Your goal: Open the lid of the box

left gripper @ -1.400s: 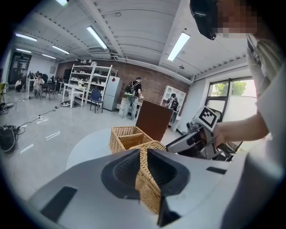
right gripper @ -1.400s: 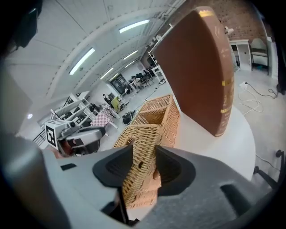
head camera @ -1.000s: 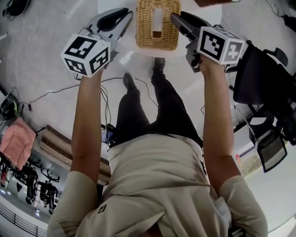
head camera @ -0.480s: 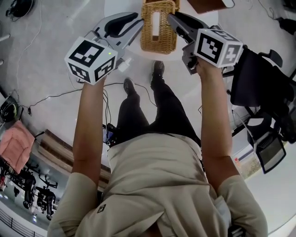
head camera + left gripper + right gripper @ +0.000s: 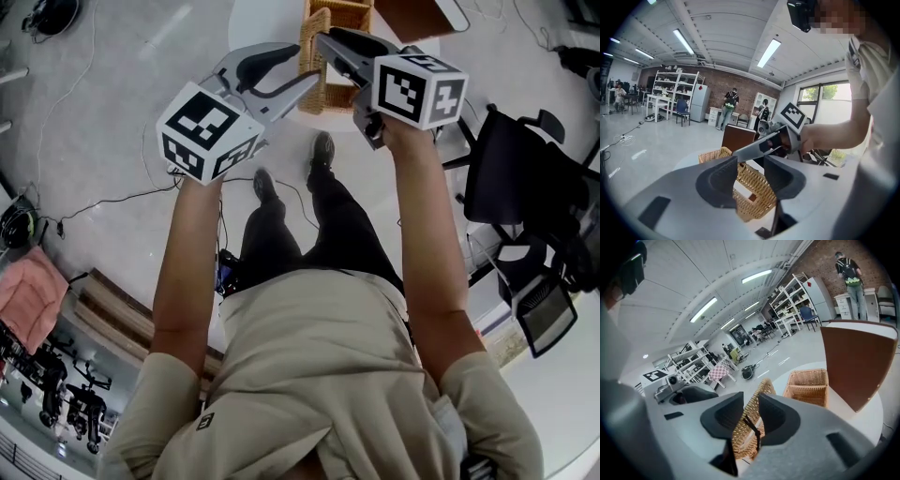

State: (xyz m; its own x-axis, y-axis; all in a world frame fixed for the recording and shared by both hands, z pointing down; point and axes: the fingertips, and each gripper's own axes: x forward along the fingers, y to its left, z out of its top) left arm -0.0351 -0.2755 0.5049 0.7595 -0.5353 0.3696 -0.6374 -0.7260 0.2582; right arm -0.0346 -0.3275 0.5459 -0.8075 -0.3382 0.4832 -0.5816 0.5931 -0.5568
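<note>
the left gripper (image 5: 750,164) has just been opening its jaws wide, gripping nothing; the right gripper (image 5: 749,401) is pinching the woven lid (image 5: 314,56) by its edge, lifting it off the box (image 5: 808,385) on the table (image 5: 258,17).

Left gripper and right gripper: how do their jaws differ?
Jaws: left gripper has just been opening and stands open; right gripper has just been closing and clamps the wicker lid. Load: left gripper carries nothing; right gripper holds that lid on edge beside the box. Both reach over the table.
</note>
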